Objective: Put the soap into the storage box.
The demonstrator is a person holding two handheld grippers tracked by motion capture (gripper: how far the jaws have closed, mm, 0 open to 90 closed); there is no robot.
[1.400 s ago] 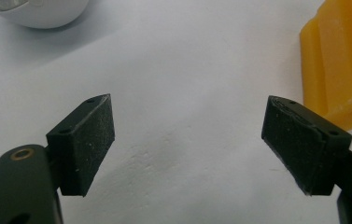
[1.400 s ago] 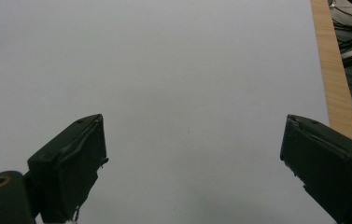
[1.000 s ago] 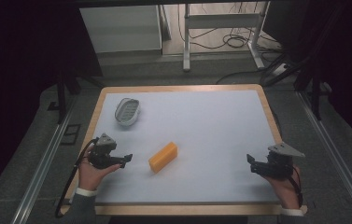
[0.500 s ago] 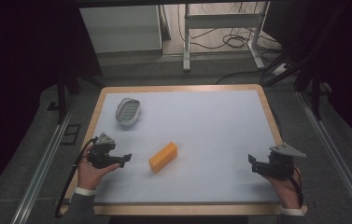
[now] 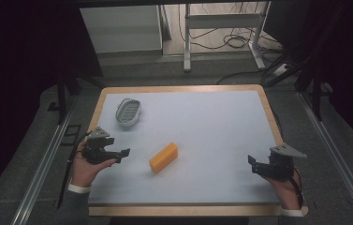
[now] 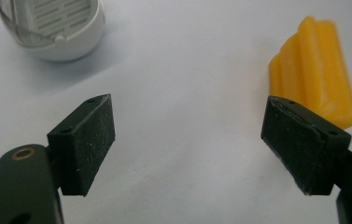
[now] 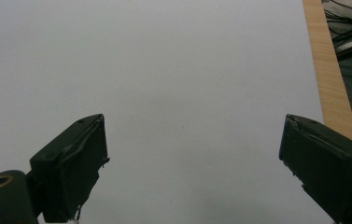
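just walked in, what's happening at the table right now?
A person sits at a white-topped table with a hand-held gripper in each hand, and neither one grips anything. The left hand-held gripper is open, pointing toward a yellow block lying near the middle. A small white slotted dish sits at the far left of the table. The right hand-held gripper is open too, over bare table near the right edge.

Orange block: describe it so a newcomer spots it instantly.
On the white table top, look left of centre, near the left hand-held gripper. The orange block lies there, ridged, the lone bright thing; the white slotted dish sits farther back.
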